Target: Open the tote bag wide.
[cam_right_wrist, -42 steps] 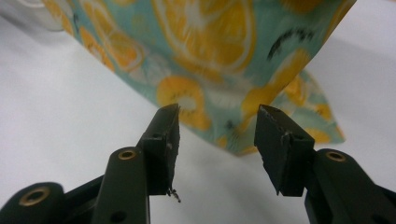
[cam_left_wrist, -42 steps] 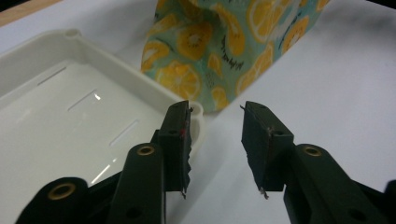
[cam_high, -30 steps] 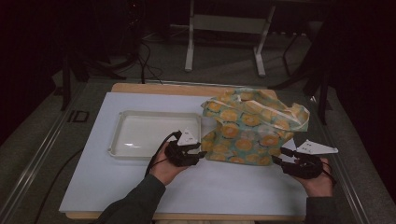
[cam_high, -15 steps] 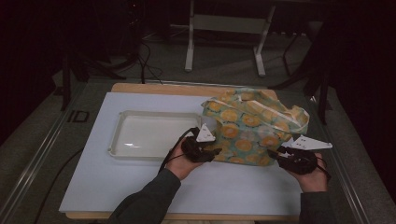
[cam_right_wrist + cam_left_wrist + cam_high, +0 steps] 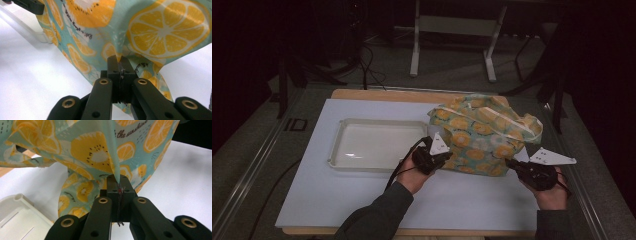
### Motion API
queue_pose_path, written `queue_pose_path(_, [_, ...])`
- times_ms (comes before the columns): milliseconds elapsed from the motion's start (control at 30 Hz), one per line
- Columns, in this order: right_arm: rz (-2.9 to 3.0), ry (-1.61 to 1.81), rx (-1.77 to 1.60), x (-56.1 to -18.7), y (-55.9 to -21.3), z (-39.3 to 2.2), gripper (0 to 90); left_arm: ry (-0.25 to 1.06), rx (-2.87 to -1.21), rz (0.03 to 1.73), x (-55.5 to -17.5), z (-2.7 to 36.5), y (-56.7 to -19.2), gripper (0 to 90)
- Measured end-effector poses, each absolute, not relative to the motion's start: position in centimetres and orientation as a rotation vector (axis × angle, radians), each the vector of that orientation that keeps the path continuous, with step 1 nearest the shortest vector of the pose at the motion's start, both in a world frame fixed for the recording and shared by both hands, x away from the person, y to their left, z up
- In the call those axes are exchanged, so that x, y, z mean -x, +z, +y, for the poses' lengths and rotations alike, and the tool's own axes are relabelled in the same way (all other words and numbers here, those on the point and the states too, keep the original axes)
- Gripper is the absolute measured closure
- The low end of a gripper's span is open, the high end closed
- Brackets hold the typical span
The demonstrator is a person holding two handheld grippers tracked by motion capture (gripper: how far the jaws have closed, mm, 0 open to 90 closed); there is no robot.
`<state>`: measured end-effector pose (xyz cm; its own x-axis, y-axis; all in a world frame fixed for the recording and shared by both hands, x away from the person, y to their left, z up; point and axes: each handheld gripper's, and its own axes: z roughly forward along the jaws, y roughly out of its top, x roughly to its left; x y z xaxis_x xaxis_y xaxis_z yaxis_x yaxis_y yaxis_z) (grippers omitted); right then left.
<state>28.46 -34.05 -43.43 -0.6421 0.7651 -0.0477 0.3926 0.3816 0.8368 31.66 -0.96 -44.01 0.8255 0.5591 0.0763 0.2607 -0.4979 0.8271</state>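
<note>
Claws [image 5: 447, 156] [image 5: 510, 163] pinch cloth [image 5: 484, 135] over white tabletop [image 5: 337, 192], dark room.

A dim room: grey carpeted floor [image 5: 252, 150], a white metal stand [image 5: 452, 30] at upper centre, black cables [image 5: 367, 60] upper left.

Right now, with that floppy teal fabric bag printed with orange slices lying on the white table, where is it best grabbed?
Probably by its near bottom edge, coming in low from the person's side. The teal fabric bag printed with orange slices is soft and slumped, so a thin fold pinches easily. That is how the left gripper and right gripper grip it: jaws closed on fabric at the two near corners.
</note>
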Motion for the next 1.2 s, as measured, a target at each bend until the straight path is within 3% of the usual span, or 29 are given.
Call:
queue_pose_path(500, [2.221, 1.209, -1.009, -27.3, -44.4, -34.5, 89.6, 0.375, -2.074, 0.583, -30.7, -0.9, -44.3, 89.0])
queue_pose_path(1200, [2.258, 1.157, -1.131, -28.9, -47.9, -34.6, 89.8, 0.355, -2.173, 0.651, -32.8, -2.2, -48.5, 89.0])
